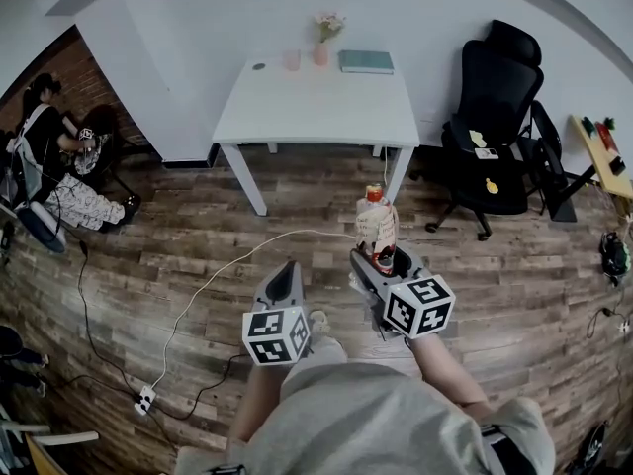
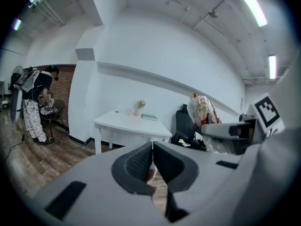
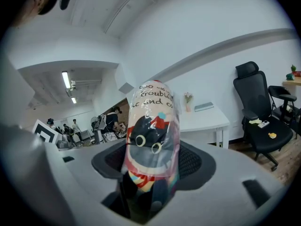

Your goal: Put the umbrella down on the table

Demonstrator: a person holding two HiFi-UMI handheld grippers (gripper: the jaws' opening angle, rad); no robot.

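My right tongs (image 3: 153,161) clamp the folded, glossy-wrapped umbrella (image 3: 151,121), upright and well short of the far white worktop (image 1: 316,107) — likely light, soft-skinned and slippery, best held around its stiff core — left tongs (image 2: 151,166) clenched, empty.

**A:** We note bright, even room light; the ceiling strips (image 2: 254,7) glare white in the left gripper view.
**B:** Agreed. We see heavy fisheye bending and black vignetted corners in both gripper views.
**A:** Shadow under the table (image 1: 316,107) is soft.
**B:** We log the umbrella (image 3: 153,140), close to the lens, as slightly soft; head view is sharp.
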